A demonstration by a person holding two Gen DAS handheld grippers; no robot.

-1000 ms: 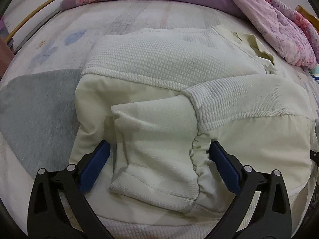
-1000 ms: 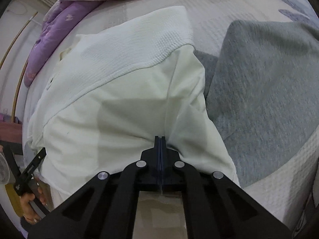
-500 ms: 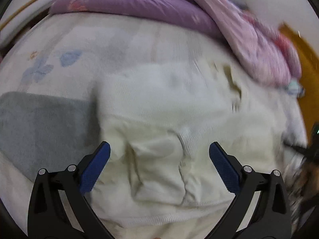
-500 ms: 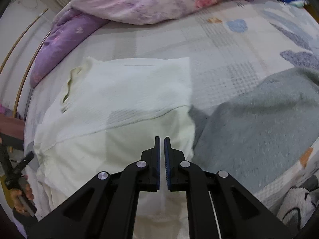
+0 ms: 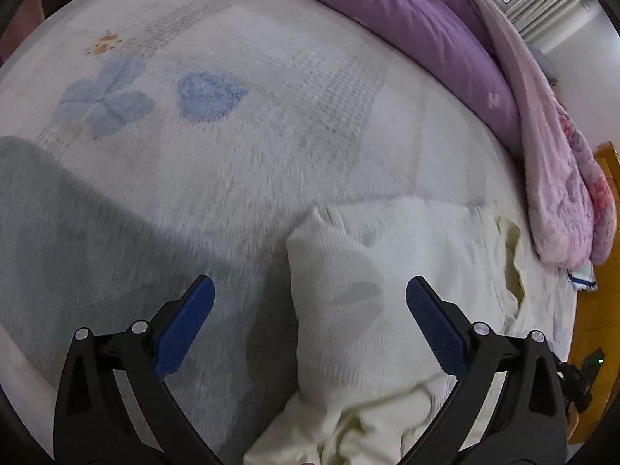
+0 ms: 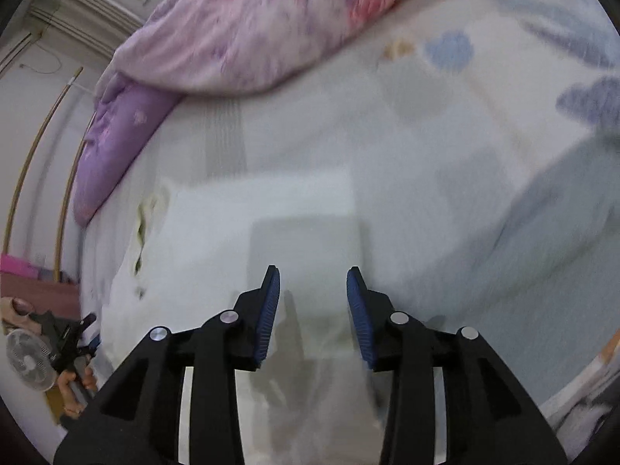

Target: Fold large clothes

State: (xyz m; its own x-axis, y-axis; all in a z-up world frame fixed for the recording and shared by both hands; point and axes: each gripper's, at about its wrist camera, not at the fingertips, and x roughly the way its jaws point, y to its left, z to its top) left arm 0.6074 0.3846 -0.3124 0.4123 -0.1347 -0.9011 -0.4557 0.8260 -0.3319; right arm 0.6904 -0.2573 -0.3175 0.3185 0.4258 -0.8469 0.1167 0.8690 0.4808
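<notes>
A cream-white sweater point(image 5: 387, 279) lies partly folded on the bed, its textured upper part toward the pillows. In the left wrist view it fills the lower right. My left gripper point(image 5: 310, 290) hovers above its left edge, wide open and empty. In the blurred right wrist view the sweater point(image 6: 240, 232) spreads below my right gripper point(image 6: 313, 283). Its jaws are opening, and nothing is pinched between the blue pads point(image 6: 267, 310). The left gripper's black frame point(image 6: 66, 337), in a hand, shows at that view's left edge.
A pale bedspread point(image 5: 252, 116) with blue flower prints covers the bed, with a grey patch point(image 5: 77, 240) at the left. A purple and pink quilt point(image 5: 484, 58) is heaped along the far side. A small fan point(image 6: 27, 364) stands beside the bed.
My right gripper let go of the sweater's edge and its jaws parted as it rose. My left gripper swung left off the folded sleeve, so the grey patch and flower prints fill its view.
</notes>
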